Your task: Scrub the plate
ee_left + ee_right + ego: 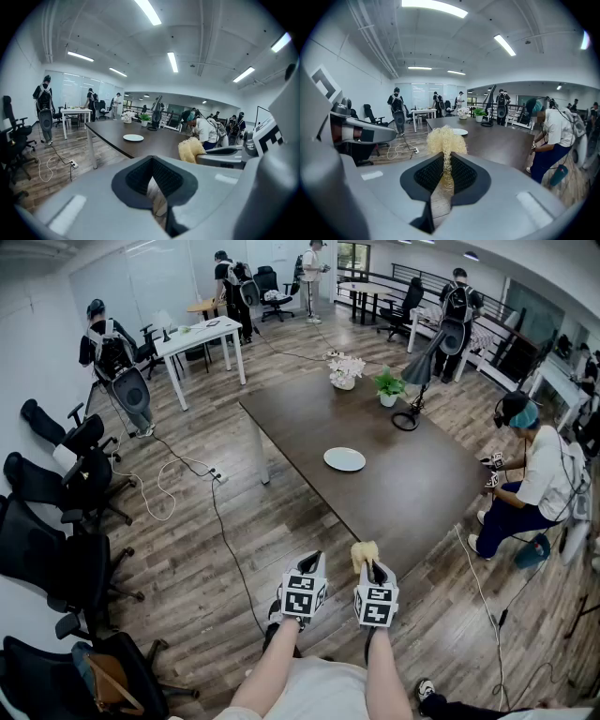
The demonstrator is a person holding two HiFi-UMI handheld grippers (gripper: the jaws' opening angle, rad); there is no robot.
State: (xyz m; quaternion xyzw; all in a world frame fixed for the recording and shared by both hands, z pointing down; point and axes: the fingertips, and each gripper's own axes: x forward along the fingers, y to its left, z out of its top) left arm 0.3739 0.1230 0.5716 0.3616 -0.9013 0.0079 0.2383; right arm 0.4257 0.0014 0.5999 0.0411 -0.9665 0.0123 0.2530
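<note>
My left gripper (pixel 152 178) has its fingers pressed together, nothing between them. My right gripper (pixel 446 168) pinches a yellow scrubber (pixel 443 140). Both hang over the wood floor (pixel 234 521), just off the dark table's (pixel 412 493) near corner. The plate (pixel 344 459) lies mid-table, well apart, with bare top around it. A person (pixel 539 474) sits at the table's right edge.

Lower end of scrubber (pixel 445 142) hidden between right gripper (pixel 446 160) fingers (pixel 466 173) (plate (pixel 459 131) too small for detail)

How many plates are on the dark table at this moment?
1. The white plate lies near the middle of the dark table, this side of the flowers and green plant. None looks hidden.
</note>
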